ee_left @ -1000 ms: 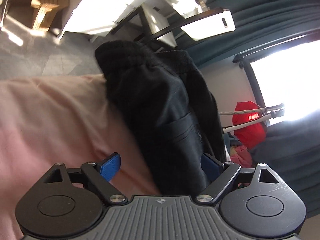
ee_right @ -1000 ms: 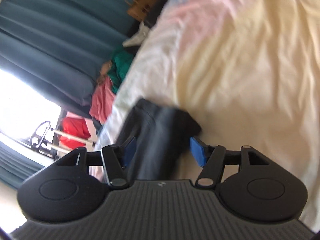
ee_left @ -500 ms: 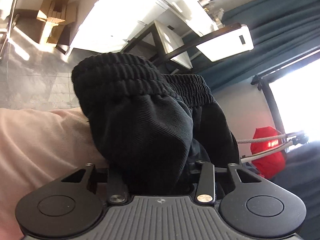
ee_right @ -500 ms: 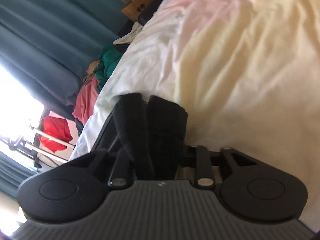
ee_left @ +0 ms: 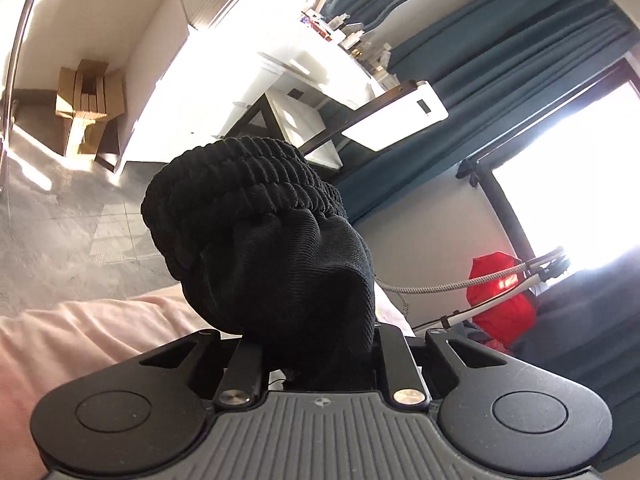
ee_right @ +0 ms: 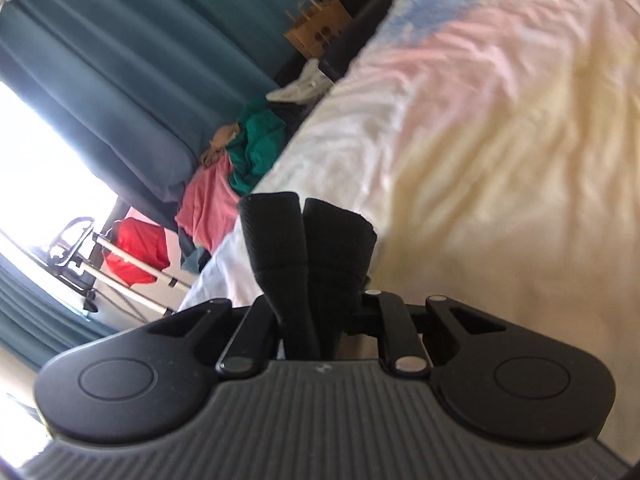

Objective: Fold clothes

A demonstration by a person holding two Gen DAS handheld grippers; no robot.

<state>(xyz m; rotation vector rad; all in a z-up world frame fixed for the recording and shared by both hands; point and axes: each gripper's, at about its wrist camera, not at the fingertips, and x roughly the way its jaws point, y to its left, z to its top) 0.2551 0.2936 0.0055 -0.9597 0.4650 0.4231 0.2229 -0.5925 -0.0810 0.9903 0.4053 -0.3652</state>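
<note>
My left gripper [ee_left: 320, 344] is clamped on the black trousers [ee_left: 264, 240]: the fabric fills the gap between the jaws, and the blue pads are hidden by it. The bunch rising straight ahead of this gripper is a rounded mass of fine twill weave, topped by a gathered, ribbed elastic waistband [ee_left: 240, 176] that curls over to the left. Below and left of the gripper lies pale pink bedding [ee_left: 92, 328], soft and lightly creased. Ahead and beyond the cloth stand a white desk [ee_left: 256, 64] on dark legs, cardboard boxes [ee_left: 86, 100] to the far left on grey floor, and teal curtains [ee_left: 500, 40] to the right, hanging in deep vertical pleats. My right gripper [ee_right: 320, 320] is likewise closed on the trousers [ee_right: 308, 248]; here two narrow, stiff-looking folds with a stitched hem band stand upright side by side between the jaws. To the right of this gripper spreads a rumpled sheet [ee_right: 500, 160] in cream and pink, somewhat blurred. To the left sit heaped clothes [ee_right: 240, 168], green and coral, against the curtains [ee_right: 120, 60].
</note>
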